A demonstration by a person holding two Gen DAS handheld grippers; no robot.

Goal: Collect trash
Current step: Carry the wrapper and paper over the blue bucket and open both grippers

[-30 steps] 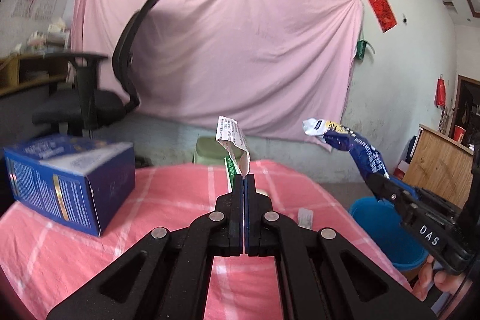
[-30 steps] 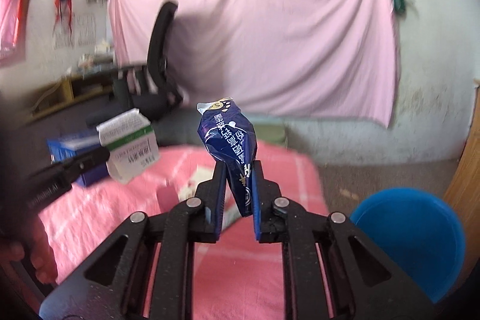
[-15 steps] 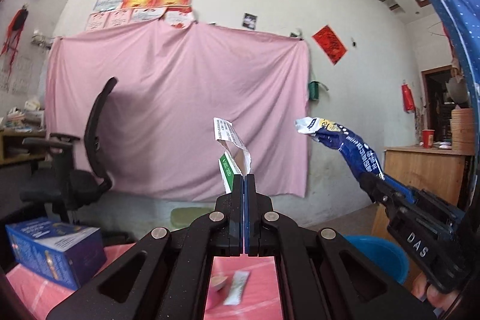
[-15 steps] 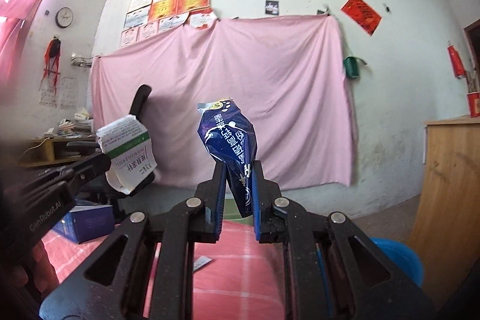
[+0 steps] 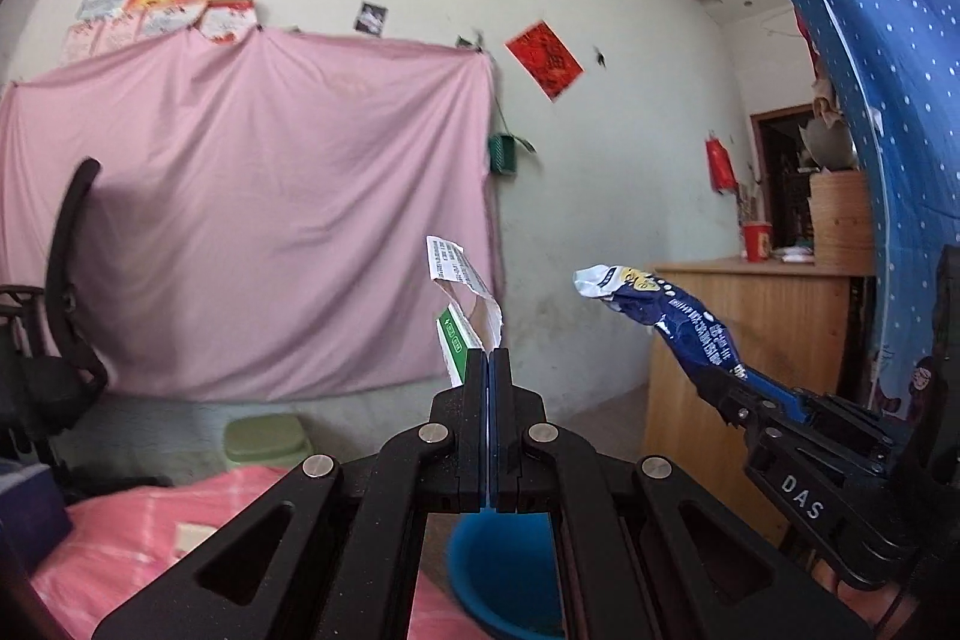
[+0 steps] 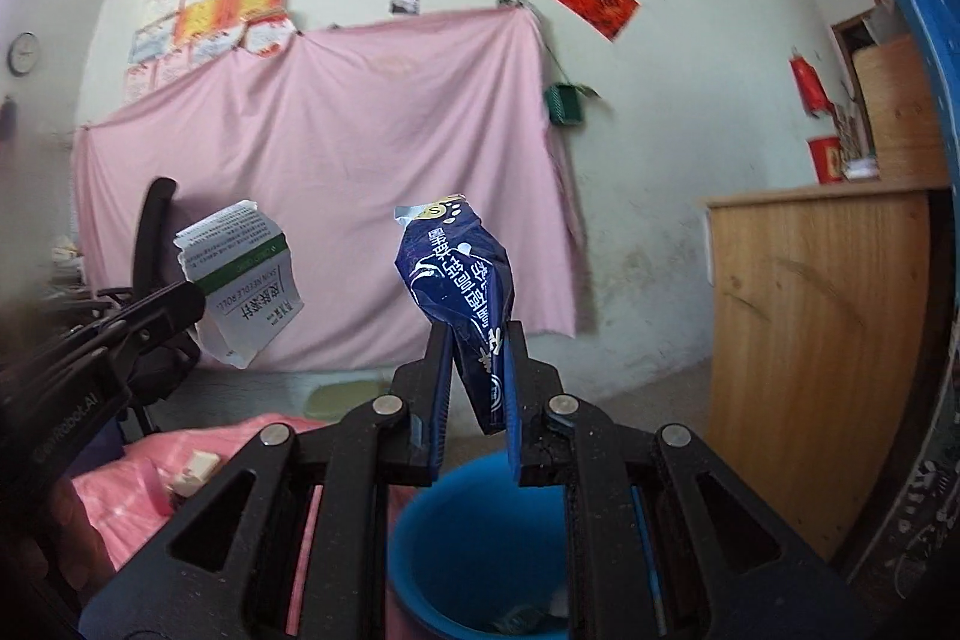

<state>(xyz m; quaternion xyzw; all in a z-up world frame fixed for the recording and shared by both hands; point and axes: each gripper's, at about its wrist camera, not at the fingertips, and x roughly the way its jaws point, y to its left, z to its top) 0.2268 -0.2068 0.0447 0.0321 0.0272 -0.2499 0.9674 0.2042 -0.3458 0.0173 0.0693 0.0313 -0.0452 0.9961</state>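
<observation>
My left gripper [image 5: 491,358] is shut on a torn white and green paper box [image 5: 465,307], held upright in the air. The same box shows at the left of the right wrist view [image 6: 243,277]. My right gripper [image 6: 477,334] is shut on a crumpled dark blue snack wrapper [image 6: 459,280], which also shows at the right of the left wrist view [image 5: 666,316]. A blue bucket [image 6: 474,538] stands on the floor below both grippers, with some scraps inside; it shows under the left gripper too [image 5: 498,574].
A table with a pink checked cloth [image 5: 144,550] lies at lower left, with a small white scrap [image 5: 192,538] on it. A black office chair [image 5: 60,316] stands left. A wooden cabinet [image 6: 816,340] stands right of the bucket. A green stool [image 5: 267,439] sits by the pink-draped wall.
Both grippers have swung right and tilted up with their trash, away from the table. The blue bucket has come in beneath them and the blue box has left the view.
</observation>
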